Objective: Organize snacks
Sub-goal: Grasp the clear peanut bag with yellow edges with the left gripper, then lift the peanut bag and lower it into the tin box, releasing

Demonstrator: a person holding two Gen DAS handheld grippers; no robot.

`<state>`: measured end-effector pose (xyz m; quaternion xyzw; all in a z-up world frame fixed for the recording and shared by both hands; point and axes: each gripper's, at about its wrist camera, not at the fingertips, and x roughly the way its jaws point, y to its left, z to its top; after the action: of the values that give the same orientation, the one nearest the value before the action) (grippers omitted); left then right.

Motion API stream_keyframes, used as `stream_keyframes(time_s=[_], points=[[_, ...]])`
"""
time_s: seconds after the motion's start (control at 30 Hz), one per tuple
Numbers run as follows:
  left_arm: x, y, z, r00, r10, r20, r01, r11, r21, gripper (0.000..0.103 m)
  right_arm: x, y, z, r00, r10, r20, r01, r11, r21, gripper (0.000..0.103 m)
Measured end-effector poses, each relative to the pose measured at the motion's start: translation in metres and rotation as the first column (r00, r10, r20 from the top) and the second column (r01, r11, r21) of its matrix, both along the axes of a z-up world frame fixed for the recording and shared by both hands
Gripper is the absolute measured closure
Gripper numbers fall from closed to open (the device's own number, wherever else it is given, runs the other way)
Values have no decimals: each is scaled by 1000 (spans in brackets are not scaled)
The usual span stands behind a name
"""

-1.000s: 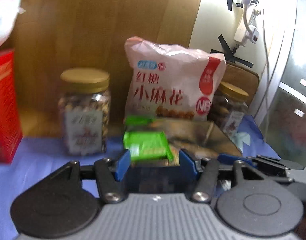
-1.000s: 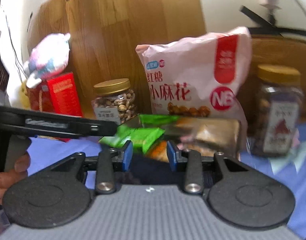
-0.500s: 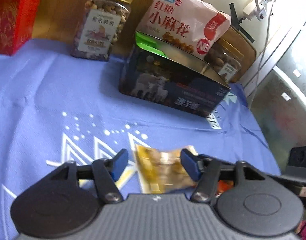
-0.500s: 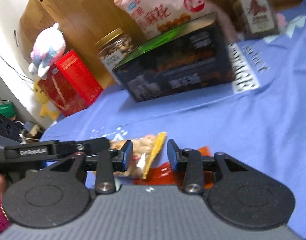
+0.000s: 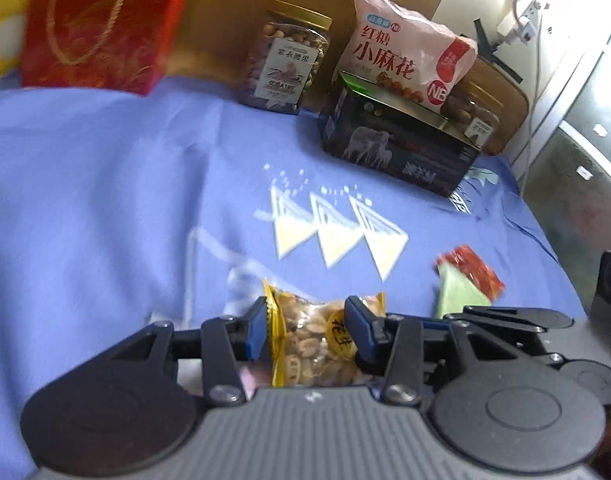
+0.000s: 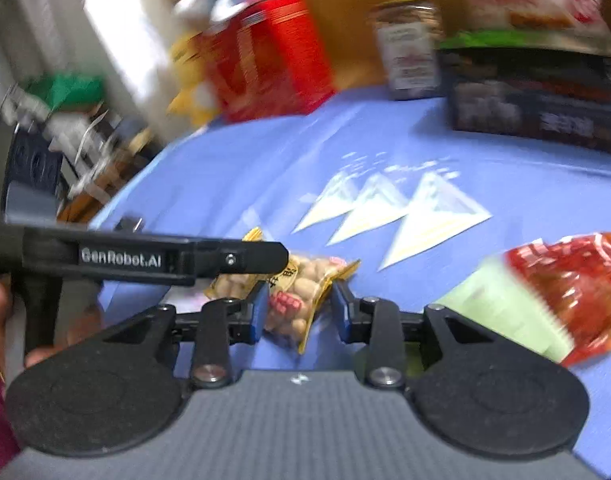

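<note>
A clear peanut packet with yellow edges (image 5: 313, 340) lies on the blue cloth between the open fingers of my left gripper (image 5: 307, 330). It also shows in the right wrist view (image 6: 301, 284), where my right gripper (image 6: 299, 312) is open just in front of it. A red and pale green packet (image 5: 467, 276) lies to the right on the cloth; it also shows in the right wrist view (image 6: 545, 292). A dark open box (image 5: 397, 144) stands at the back with green packets inside.
Behind the box stand a pink snack bag (image 5: 405, 56) and two nut jars (image 5: 285, 64). A red box (image 5: 97, 20) stands at the back left. The blue cloth (image 5: 105, 200) covers the table. The left gripper's arm (image 6: 145, 260) crosses the right wrist view.
Both grippers have drawn back from the dark box and dropped low to the cloth. The peanut packet now lies between the left fingers.
</note>
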<state>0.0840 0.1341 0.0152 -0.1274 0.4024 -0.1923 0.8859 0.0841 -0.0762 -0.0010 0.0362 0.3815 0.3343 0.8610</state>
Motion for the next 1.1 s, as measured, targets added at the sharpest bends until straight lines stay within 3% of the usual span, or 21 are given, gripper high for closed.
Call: stream_keyframes(time_s=[0.13, 0.37, 0.5, 0.57, 0.63, 0.73, 0.8, 0.93, 1.1], points=[[-28, 13, -4, 1000, 21, -5, -22, 999, -24, 55, -26, 1, -3, 997, 69, -25, -68, 997, 34, 61], [-42, 17, -2, 999, 50, 14, -49, 998, -30, 47, -42, -6, 1, 998, 38, 46, -37, 999, -17, 62], [-46, 16, -1, 998, 59, 25, -59, 998, -9, 45, -38, -36, -1, 986, -131, 101, 136, 989, -49, 67], [-48, 16, -1, 998, 62, 26, -62, 998, -7, 45, -32, -56, -2, 947, -292, 134, 301, 952, -60, 61], [-49, 16, -1, 998, 63, 28, -63, 998, -7, 44, -31, -71, 2, 931, -343, 123, 346, 938, 2, 61], [-50, 17, -1, 998, 62, 29, -62, 998, -9, 44, -37, -69, 6, 961, -261, 89, 250, 961, 119, 60], [-51, 18, -1, 998, 58, 31, -58, 998, -16, 44, -44, -51, 2, 981, -166, 104, 154, 981, 117, 52], [-54, 20, -1, 999, 41, 32, -40, 999, -28, 44, -56, -9, -12, 990, -17, 143, 16, 1000, 6, 49], [-55, 18, -6, 1000, 15, 18, -14, 999, -33, 46, -62, 19, -20, 973, 75, 217, -54, 993, -104, 49]])
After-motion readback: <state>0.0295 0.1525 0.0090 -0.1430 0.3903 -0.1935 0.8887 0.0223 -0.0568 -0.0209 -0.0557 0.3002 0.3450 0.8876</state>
